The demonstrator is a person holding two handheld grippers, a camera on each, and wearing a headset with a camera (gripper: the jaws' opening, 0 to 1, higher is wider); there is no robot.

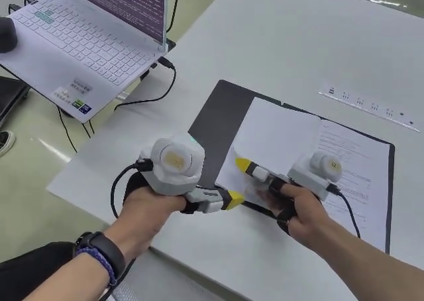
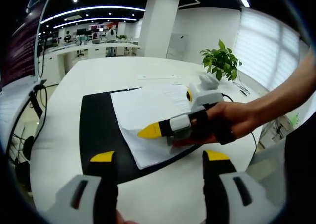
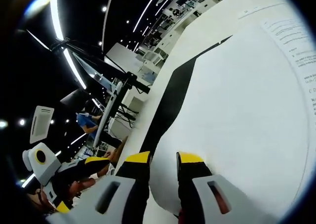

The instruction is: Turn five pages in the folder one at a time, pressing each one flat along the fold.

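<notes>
I held the left gripper (image 2: 160, 157) low over the near edge of the white table (image 1: 278, 36), just short of the black folder (image 1: 218, 115). In the left gripper view its two yellow-tipped jaws stood spread wide apart, with bare tabletop and the folder's near edge between them.

My right hand (image 1: 305, 211) had the right gripper (image 1: 243, 164) laid across the near edge of the folder, pointing toward the left gripper, the two tips near each other but apart. Its yellow tip sat at the lower left corner of a blank white page (image 1: 278, 135). That page lay over the middle of the open folder, its left edge over the black inside cover. In the right gripper view the jaws were drawn close, a slim gap left between them, and the white of the page showed in that gap. I could not tell whether they were nipping the page or only lying against it.

To the right of the blank page a printed page (image 1: 358, 162) lay flat in the folder. An open white laptop (image 1: 86, 42) sat at the far left on a lower surface beside the table, with a black cable (image 1: 149, 99) running from its side. In the left gripper view a potted plant (image 2: 221, 61) stood beyond the far side of the table.
</notes>
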